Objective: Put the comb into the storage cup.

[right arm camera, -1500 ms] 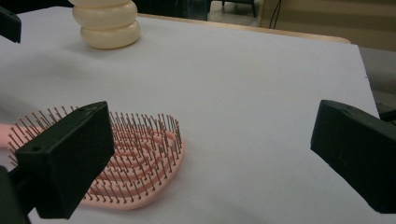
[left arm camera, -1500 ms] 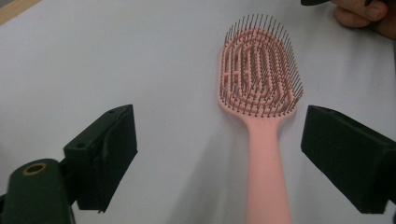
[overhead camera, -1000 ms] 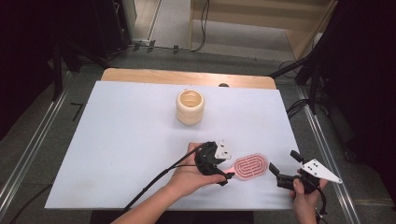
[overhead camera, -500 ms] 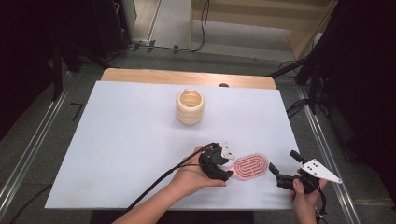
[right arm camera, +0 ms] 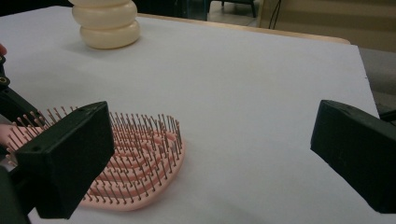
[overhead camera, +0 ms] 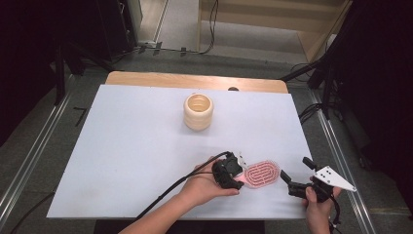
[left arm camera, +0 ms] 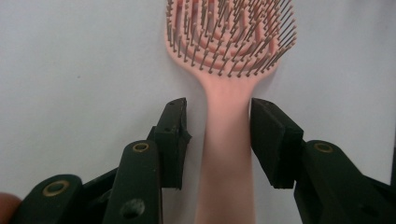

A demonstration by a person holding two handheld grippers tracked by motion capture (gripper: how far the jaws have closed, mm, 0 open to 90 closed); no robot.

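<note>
A cream ribbed cup (overhead camera: 198,111) stands well apart toward the far edge of the white table (overhead camera: 122,146), with nothing between it and the pink hairbrush (overhead camera: 262,172). The brush lies bristles up near the front right. The left gripper (left arm camera: 218,135) has its 2 jaws apart, straddling the handle, the right jaw touching or nearly so. The right gripper (overhead camera: 295,176) hangs just beside the brush head, jaws spread wide.

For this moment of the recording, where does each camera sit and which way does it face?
High view: above the person's side, facing forward and down on the table; both forearms, left gripper, right gripper.
Left gripper view: rides the left gripper, looking down its jaws, which straddle the pink hairbrush handle.
Right gripper view: low on the right gripper, facing across the table toward the cream ribbed cup.
All three share the hairbrush.
</note>
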